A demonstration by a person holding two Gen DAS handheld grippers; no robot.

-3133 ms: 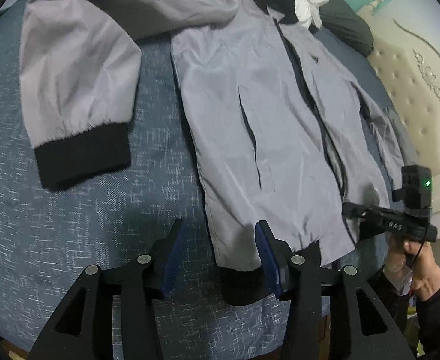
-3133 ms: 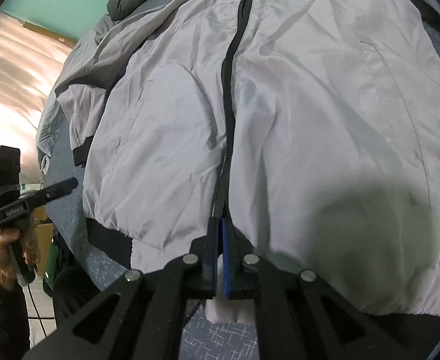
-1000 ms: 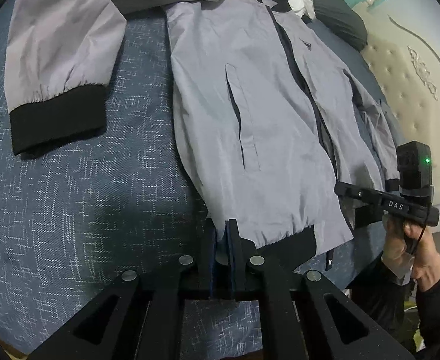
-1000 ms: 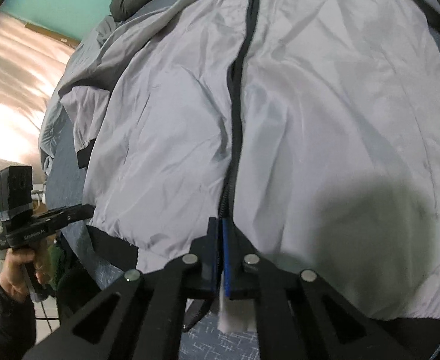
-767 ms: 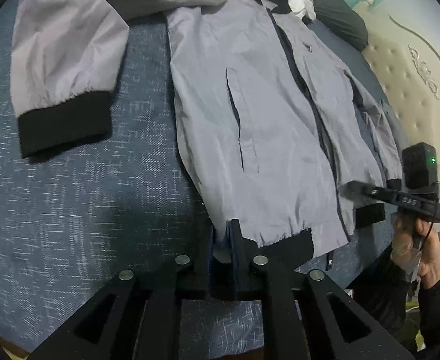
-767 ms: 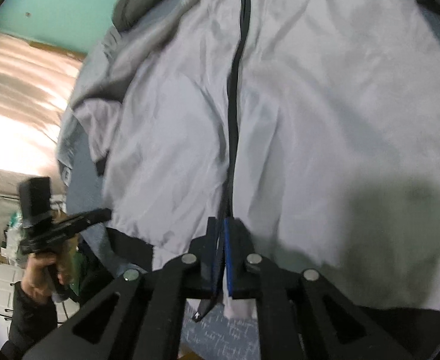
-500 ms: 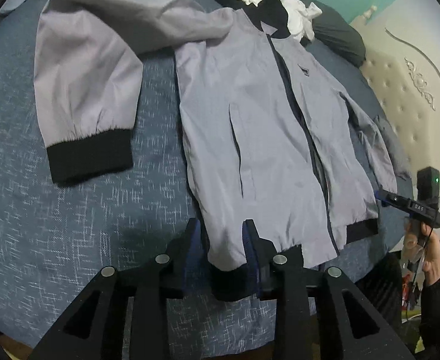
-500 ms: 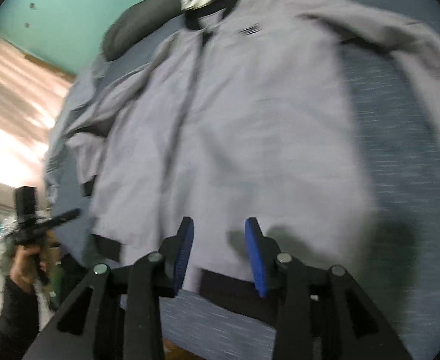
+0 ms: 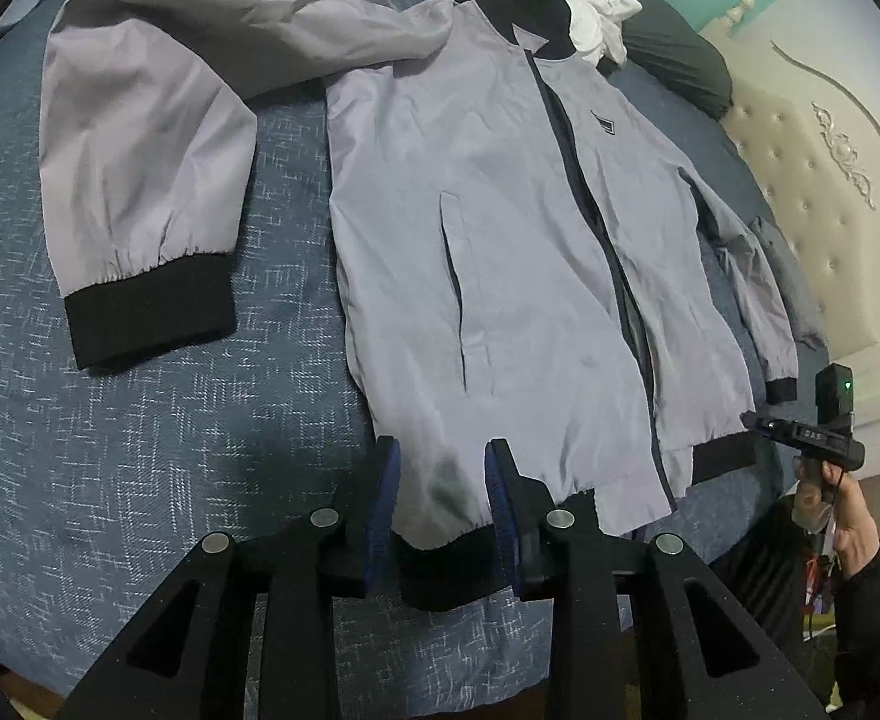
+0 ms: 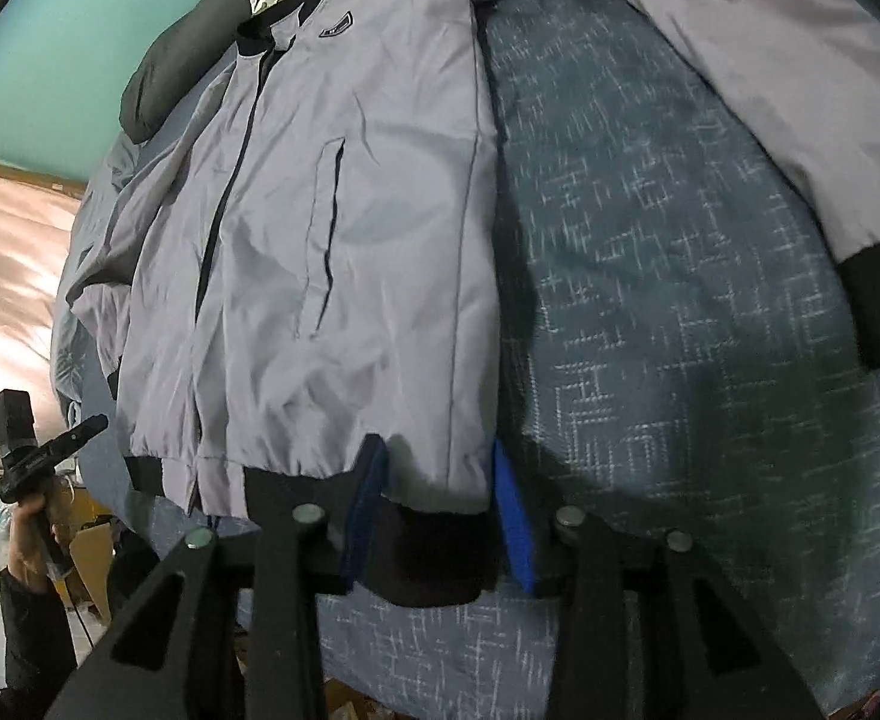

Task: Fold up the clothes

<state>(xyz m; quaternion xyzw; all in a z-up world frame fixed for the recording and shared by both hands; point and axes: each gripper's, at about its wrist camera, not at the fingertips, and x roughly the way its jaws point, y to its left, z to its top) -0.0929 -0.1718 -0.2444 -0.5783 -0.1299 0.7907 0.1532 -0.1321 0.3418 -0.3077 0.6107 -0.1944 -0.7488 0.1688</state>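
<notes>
I am hovering my left gripper (image 9: 440,492) with jaws spread over the grey zip-front jacket (image 9: 499,210), which is lying flat on the blue patterned bedspread (image 9: 140,450). Its black ribbed hem band (image 9: 440,564) is sitting between my pads, untouched, at lower centre. The long axis is running from there up to the collar at the top of the frame. In the right wrist view my right gripper (image 10: 440,492) is closing its jaws, with a hem corner between them but not yet pinched. Both are equally near the hem. Lens blur is smearing that view, and my own fingers are hiding the band's lower edge.
</notes>
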